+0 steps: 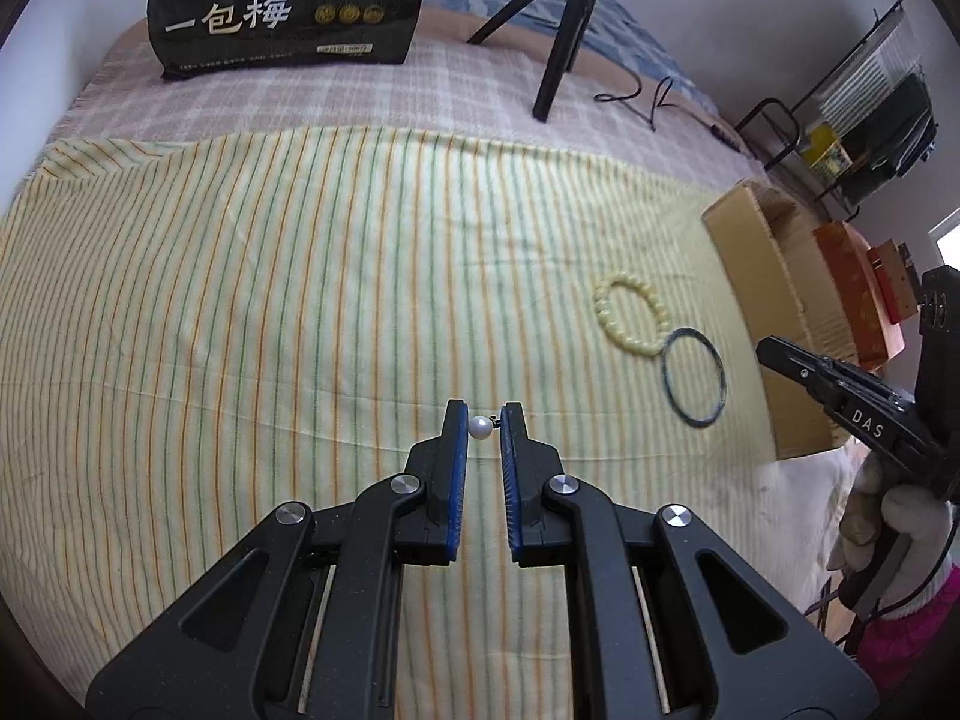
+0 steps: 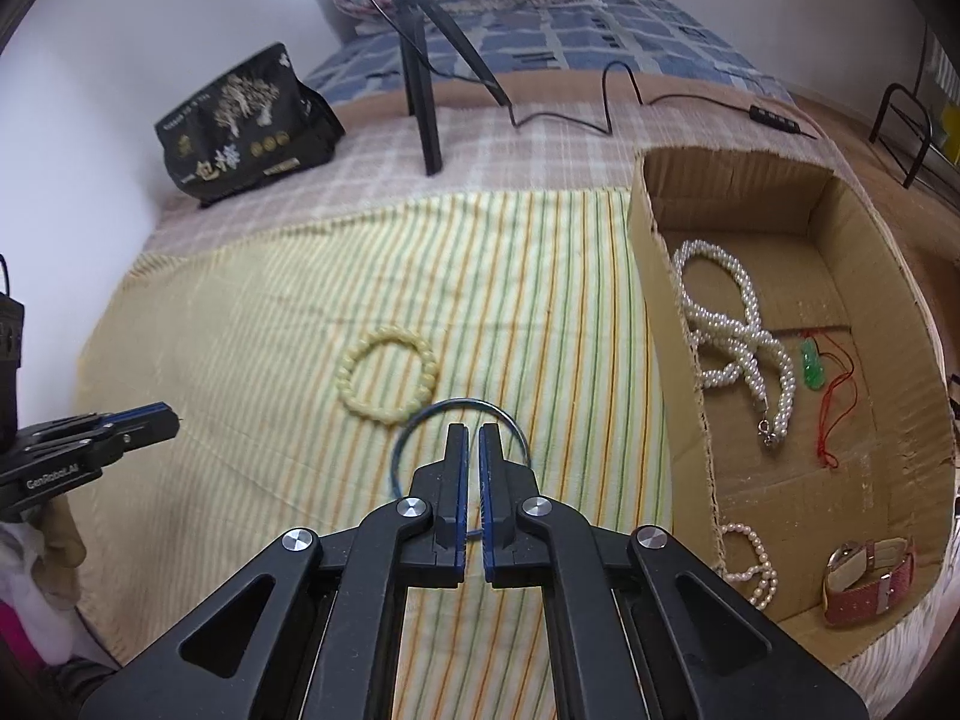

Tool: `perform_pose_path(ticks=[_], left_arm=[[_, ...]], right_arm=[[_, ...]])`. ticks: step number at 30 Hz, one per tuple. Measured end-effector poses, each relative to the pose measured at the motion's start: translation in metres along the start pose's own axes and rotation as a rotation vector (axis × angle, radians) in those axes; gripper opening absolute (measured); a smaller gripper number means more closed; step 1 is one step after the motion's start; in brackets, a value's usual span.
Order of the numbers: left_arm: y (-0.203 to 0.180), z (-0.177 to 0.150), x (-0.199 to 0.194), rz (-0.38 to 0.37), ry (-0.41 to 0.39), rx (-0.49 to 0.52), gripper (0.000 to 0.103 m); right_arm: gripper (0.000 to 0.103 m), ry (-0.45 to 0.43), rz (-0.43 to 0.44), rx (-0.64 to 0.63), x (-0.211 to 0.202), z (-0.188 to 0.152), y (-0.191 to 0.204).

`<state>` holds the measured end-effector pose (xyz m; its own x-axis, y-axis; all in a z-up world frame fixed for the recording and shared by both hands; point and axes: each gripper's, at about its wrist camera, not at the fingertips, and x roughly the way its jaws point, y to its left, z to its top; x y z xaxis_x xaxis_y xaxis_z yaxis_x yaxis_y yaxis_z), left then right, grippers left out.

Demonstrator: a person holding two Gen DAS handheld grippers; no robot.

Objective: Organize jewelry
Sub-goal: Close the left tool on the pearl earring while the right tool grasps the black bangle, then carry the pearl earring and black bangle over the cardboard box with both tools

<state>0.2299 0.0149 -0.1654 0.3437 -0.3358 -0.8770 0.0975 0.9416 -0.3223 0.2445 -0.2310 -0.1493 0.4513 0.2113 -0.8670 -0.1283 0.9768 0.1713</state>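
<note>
My left gripper (image 1: 483,414) is shut on a small white pearl earring (image 1: 480,427), held between its blue pads above the striped yellow cloth (image 1: 270,300). It also shows at the left of the right wrist view (image 2: 171,417). My right gripper (image 2: 473,438) is nearly closed, with a thin gap, above a dark thin bangle (image 2: 414,426) lying on the cloth; nothing is gripped. A cream beaded bracelet (image 2: 387,381) lies beside the bangle. Both also show in the left wrist view: bracelet (image 1: 630,315), bangle (image 1: 693,375). The cardboard box (image 2: 672,300) holds a pearl necklace (image 2: 735,336), a green pendant (image 2: 813,366), a pearl bracelet (image 2: 750,564) and a pink watch (image 2: 867,579).
A black snack bag (image 1: 288,0) stands at the back of the bed. A black tripod (image 2: 423,60) and a cable (image 2: 606,96) stand behind the cloth. A metal rack (image 1: 864,120) is off the bed's right side.
</note>
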Motion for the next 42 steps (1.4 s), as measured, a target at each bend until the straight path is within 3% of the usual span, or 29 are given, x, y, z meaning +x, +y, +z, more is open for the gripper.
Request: perform_pose_path(ticks=[4,6,8,12,15,22,23,25,42], left_arm=[[-0.008,-0.001,-0.006,0.001,-0.016,0.015,0.009],[-0.009,-0.002,-0.006,0.000,-0.017,0.012,0.009],[-0.010,-0.004,-0.006,0.000,-0.016,0.016,0.009],[-0.011,-0.004,-0.006,0.001,-0.015,0.018,0.009],[-0.009,-0.003,-0.005,0.001,-0.014,0.013,0.009],[-0.006,-0.001,-0.004,0.000,-0.016,0.005,0.009],[-0.006,0.000,-0.004,0.000,-0.017,0.006,0.009],[-0.006,0.000,-0.005,0.000,-0.019,0.007,0.009],[-0.047,0.000,-0.030,-0.075,-0.075,0.043,0.009]], right_arm=[[0.002,-0.012,0.005,-0.012,-0.007,0.000,0.002],[0.002,0.018,0.037,0.001,-0.001,-0.002,-0.002],[0.002,0.035,0.012,0.031,0.005,-0.005,-0.007],[0.023,0.083,-0.002,0.072,0.021,-0.008,-0.019],[0.026,0.117,-0.011,0.101,0.033,-0.009,-0.027],[0.025,0.146,-0.064,0.046,0.055,-0.014,-0.018],[0.022,0.138,-0.072,0.033,0.056,-0.014,-0.015],[0.004,0.131,-0.079,0.003,0.055,-0.014,-0.011],[0.002,-0.058,0.002,-0.024,-0.022,0.000,0.000]])
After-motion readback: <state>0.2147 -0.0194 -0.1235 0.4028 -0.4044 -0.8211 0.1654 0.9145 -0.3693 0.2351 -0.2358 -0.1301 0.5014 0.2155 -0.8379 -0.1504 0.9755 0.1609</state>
